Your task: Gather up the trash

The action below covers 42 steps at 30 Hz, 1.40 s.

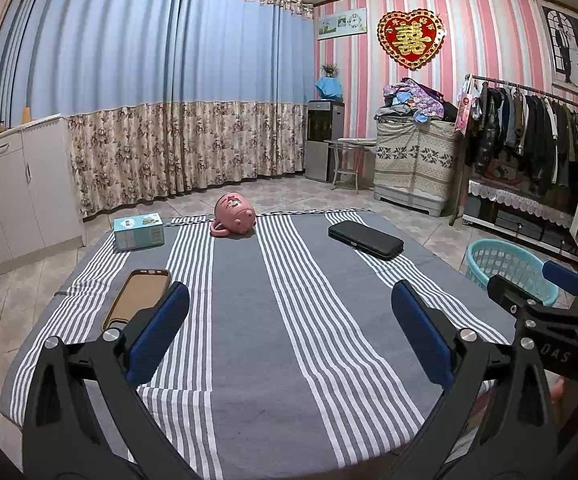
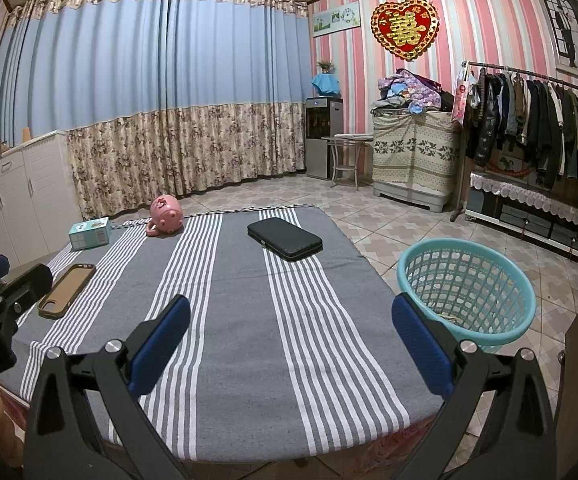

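A table under a grey and white striped cloth carries a brown phone case at the left, a light blue box at the far left, a pink pig-shaped toy at the far edge, and a black flat case. A teal plastic basket stands on the floor right of the table, with a small scrap inside. My left gripper is open and empty over the near cloth. My right gripper is open and empty, its right finger beside the basket.
White cabinets line the left wall. A water dispenser, a small stool and a covered chest stand at the back. A clothes rack fills the right side. The floor is tiled.
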Tool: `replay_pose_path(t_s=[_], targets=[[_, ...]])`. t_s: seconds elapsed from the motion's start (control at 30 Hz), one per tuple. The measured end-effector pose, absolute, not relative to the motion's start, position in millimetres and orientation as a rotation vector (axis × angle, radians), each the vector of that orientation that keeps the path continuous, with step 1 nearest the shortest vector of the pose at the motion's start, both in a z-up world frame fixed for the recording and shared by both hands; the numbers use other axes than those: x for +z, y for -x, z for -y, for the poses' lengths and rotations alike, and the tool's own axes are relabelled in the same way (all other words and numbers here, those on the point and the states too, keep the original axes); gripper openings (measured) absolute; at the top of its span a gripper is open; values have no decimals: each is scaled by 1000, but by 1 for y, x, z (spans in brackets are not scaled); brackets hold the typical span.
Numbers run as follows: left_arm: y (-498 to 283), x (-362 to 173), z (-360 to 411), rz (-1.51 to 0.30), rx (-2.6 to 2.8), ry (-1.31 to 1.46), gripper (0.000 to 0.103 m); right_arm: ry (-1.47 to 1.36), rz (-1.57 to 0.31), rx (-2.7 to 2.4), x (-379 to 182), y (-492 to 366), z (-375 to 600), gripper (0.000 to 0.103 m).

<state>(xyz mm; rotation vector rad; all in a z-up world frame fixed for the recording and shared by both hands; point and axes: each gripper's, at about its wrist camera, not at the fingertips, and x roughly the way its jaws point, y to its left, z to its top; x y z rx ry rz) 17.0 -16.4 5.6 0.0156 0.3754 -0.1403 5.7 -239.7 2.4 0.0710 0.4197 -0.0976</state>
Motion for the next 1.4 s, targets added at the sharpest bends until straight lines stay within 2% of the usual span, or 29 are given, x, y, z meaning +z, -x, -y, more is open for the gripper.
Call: replay_pose_path(t_s=[1.4], targets=[[-16,6,11,-372,-133,-11,98,-71,-421,-88,1,-5,235,98]])
